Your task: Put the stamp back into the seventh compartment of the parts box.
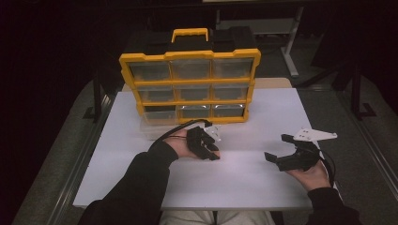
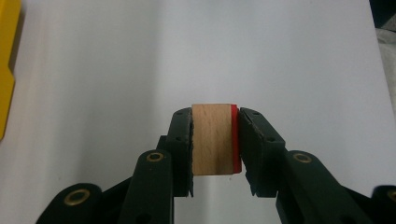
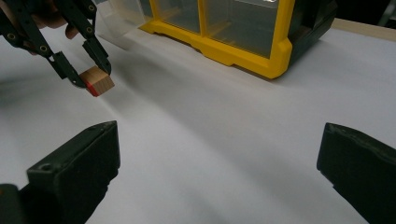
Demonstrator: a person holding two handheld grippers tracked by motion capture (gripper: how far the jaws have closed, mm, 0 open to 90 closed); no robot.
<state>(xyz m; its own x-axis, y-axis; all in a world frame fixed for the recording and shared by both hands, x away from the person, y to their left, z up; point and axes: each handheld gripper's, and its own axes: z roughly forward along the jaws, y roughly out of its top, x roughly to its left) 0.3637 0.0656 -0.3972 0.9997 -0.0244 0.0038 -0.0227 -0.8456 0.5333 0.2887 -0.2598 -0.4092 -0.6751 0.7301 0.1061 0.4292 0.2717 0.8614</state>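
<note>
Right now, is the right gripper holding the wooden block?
No, the right gripper stands open with nothing between its jaws; the wooden block is clamped in the left gripper.

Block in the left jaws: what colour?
Pale wood block with one red face, clearest in the left gripper view.

Yellow drawer organizer (image 1: 190, 86) upright at far edge of white table (image 1: 263, 183); one clear drawer (image 1: 157, 127) pulled out.

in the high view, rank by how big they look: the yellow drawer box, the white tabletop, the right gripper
1. white tabletop
2. yellow drawer box
3. right gripper, plainly smallest even though it sits nearer the camera than the box
</note>
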